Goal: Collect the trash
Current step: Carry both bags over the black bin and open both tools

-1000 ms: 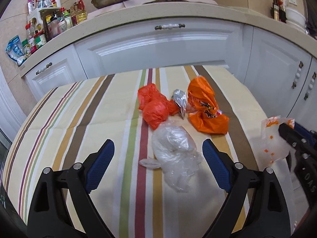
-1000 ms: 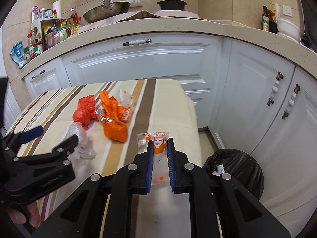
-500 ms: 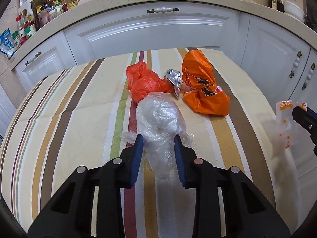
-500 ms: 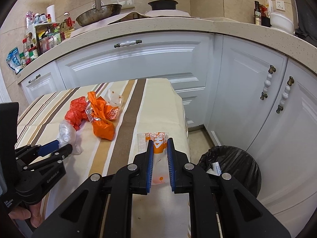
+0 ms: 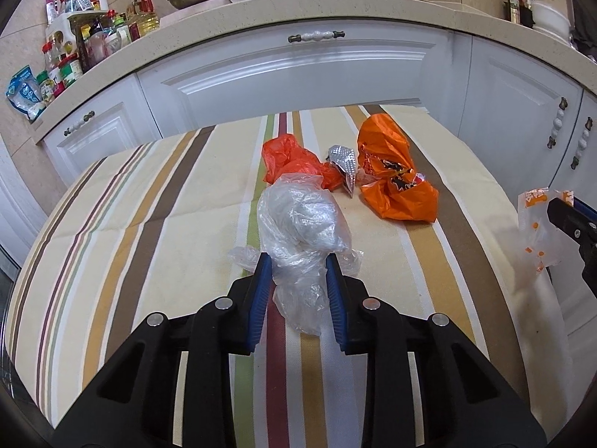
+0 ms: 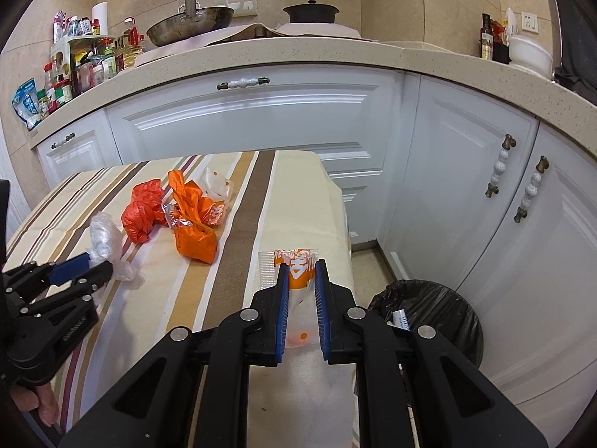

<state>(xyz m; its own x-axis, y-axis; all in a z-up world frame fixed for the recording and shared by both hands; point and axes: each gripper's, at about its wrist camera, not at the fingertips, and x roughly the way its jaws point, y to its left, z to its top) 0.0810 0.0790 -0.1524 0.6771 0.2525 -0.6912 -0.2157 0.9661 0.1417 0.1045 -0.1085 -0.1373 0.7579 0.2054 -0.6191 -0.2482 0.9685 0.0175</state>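
My left gripper (image 5: pixel 297 266) is shut on a crumpled clear plastic bag (image 5: pixel 302 224) that rests on the striped tablecloth (image 5: pixel 149 231). Behind the bag lie a red-orange plastic bag (image 5: pixel 287 158), a silver foil wrapper (image 5: pixel 345 160) and a bright orange wrapper (image 5: pixel 395 183). My right gripper (image 6: pixel 300 270) is shut on a clear wrapper with orange print (image 6: pixel 294 261), held above the table's right edge. The right wrist view also takes in the left gripper (image 6: pixel 93 267) with the clear plastic bag (image 6: pixel 102 237), and a black-lined trash bin (image 6: pixel 433 302) on the floor to the right.
White cabinets (image 6: pixel 261 119) under a stone counter curve around the table. Bottles and jars (image 5: pixel 86 41) crowd the counter's left end; a pan (image 6: pixel 190 26) and a pot (image 6: pixel 310 11) sit at the back. Another clear wrapper (image 6: pixel 218 184) lies behind the orange wrapper.
The left gripper's jaws closed from wide open onto the clear plastic bag. The right gripper kept its hold on the printed wrapper and barely shifted.
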